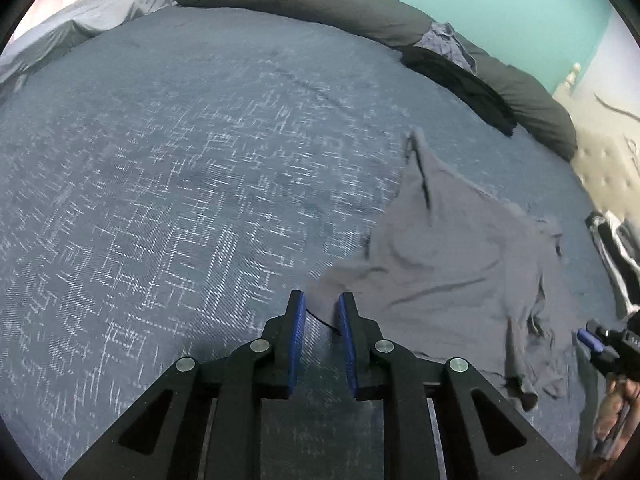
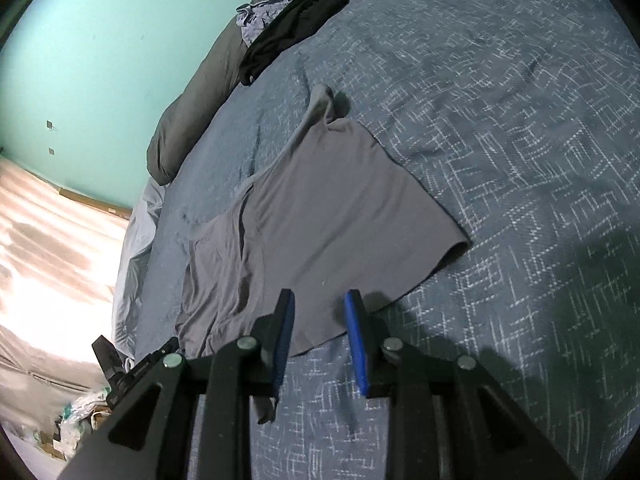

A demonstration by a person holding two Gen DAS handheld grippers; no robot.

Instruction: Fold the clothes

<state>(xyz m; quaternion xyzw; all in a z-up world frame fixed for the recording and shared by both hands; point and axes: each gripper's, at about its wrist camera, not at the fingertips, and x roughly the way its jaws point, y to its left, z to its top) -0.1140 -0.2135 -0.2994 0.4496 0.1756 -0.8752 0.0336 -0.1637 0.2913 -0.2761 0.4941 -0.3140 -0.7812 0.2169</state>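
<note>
left gripper [image 1: 322, 300]: jaws seen parted, nothing clamped | right gripper [image 2: 319, 298]: jaws seen parted, nothing clamped | grey garment [image 2: 320, 216]: spread flat on patterned bedspread [image 2: 500, 160], hem lying just ahead of both claws' tips

Grey top [image 1: 460, 264] blurred at its right hem; black-white garment [image 1: 612, 256] cut off.
</note>
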